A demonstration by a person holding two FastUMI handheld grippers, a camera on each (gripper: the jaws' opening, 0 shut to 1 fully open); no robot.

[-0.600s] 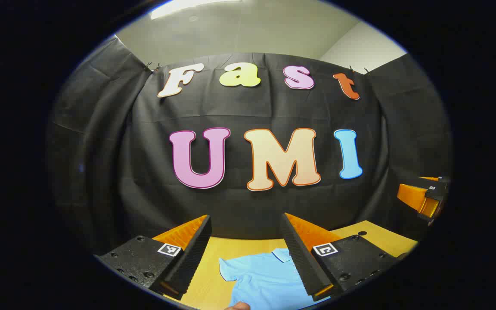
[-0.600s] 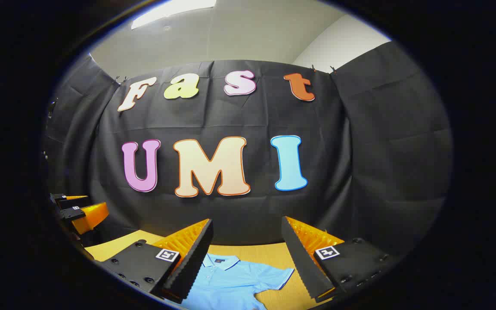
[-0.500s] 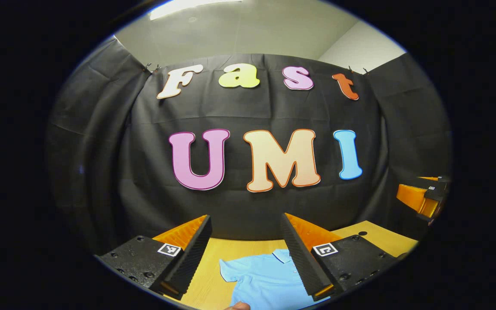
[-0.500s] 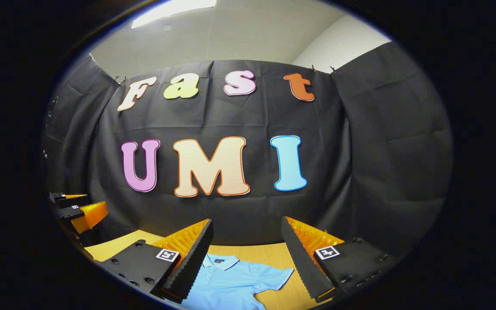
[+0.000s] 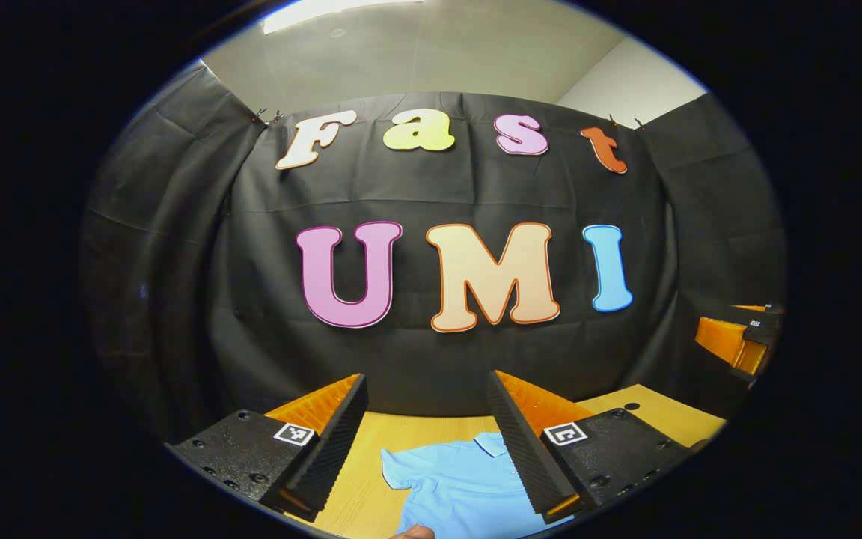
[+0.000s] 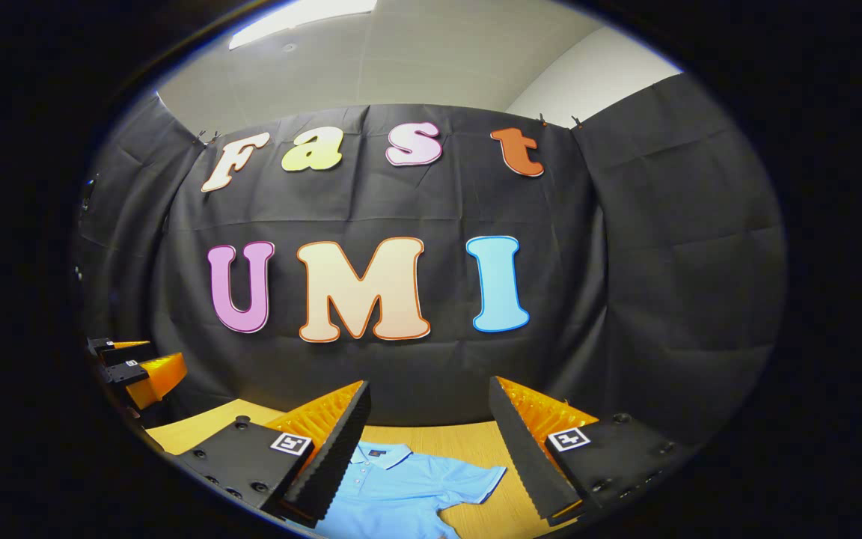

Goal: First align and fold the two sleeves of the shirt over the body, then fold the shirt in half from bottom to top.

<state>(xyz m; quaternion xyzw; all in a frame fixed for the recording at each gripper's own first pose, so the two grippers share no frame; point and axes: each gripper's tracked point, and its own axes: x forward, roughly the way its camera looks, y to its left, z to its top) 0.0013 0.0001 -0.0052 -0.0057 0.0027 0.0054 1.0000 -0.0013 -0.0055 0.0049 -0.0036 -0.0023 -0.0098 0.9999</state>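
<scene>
Between the fingers of the left gripper there's a wide gap with nothing in it, and the right gripper is the same: jaws spread wide, both held up above the table and pointed at the black cloth wall rather than down at the work. Past the fingertips, the light blue shirt lies flat on the wooden table, collar toward the far side, one short sleeve sticking out on the right gripper view and the other sleeve on the left gripper view. A fingertip pokes in at the bottom edge of the left gripper view, touching or just beside the shirt. Compared with half a second ago, barely anything changed: the views shifted a hair sideways and the shirt sits the same, both sleeves unfolded. So I'd say the task hasn't really started, first sleeve fold yet to come. Writing-wise, each finger mount carries a small square black-and-white marker, no readable text, and the dark spot inside the collar is too small to make out.
</scene>
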